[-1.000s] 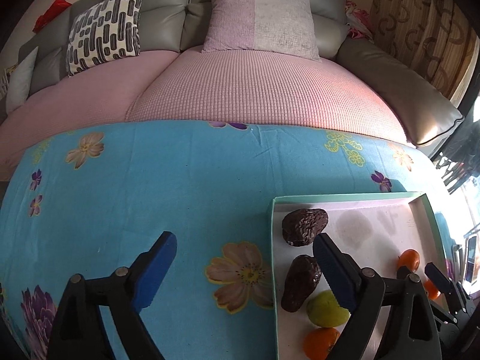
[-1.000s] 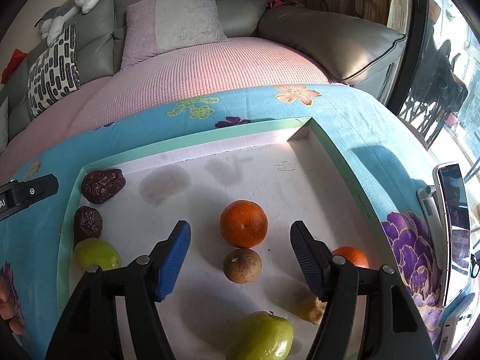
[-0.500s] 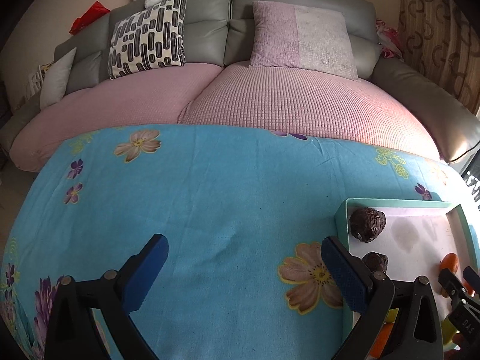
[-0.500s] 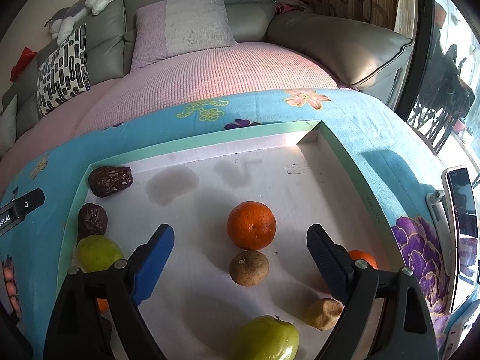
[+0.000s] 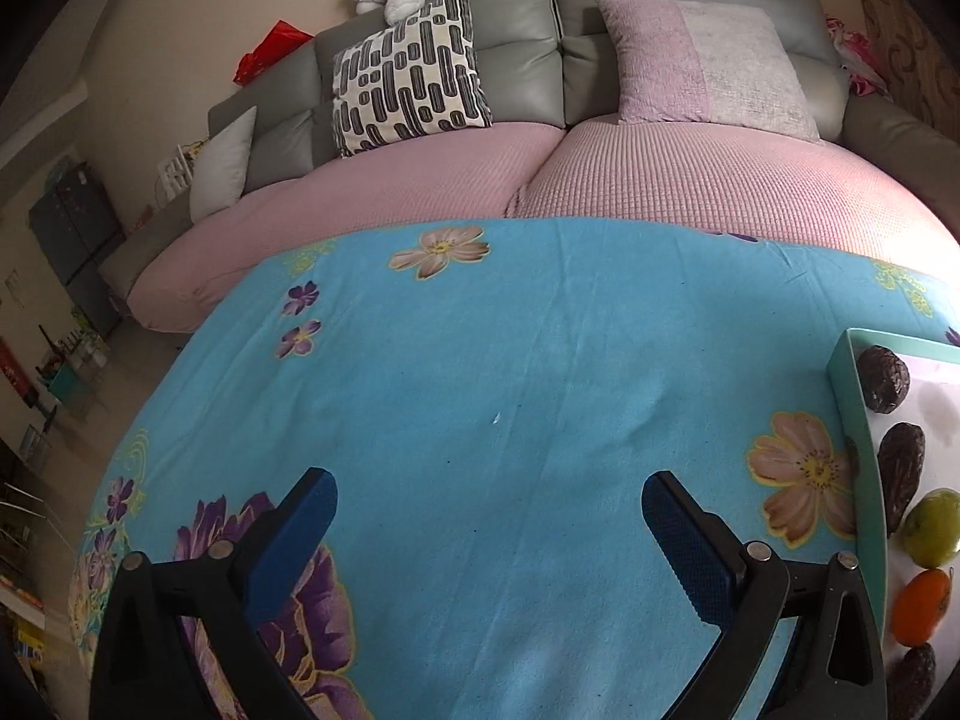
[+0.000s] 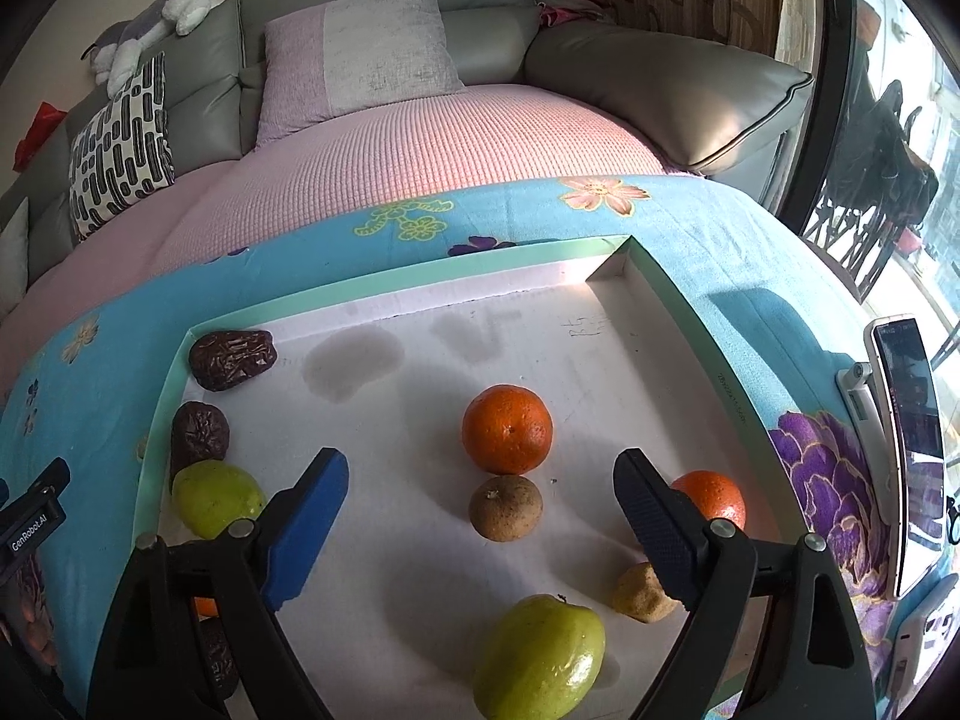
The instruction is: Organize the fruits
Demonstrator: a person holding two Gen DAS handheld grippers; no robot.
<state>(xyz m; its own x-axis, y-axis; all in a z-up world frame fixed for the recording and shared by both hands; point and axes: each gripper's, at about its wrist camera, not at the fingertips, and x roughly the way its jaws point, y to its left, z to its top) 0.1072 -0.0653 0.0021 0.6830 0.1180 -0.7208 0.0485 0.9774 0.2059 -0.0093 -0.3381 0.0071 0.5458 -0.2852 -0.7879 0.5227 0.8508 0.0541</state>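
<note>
Fruit sits inside your tray (image 6: 690, 306): dates and a green fruit (image 6: 216, 498) along its left wall, an orange (image 6: 507, 429) mid-tray. Your right gripper (image 6: 480, 510) hangs released over it, your left gripper (image 5: 489, 528) released above the blue cloth (image 5: 510, 372).

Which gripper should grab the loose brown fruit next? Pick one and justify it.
Right. The right gripper is open over the tray, with the brown fruit between its fingers. The left gripper, also open, faces bare blue cloth beside the tray.

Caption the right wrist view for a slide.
Open right tool over a tray of fruit, lined up on a brown fruit.
</note>
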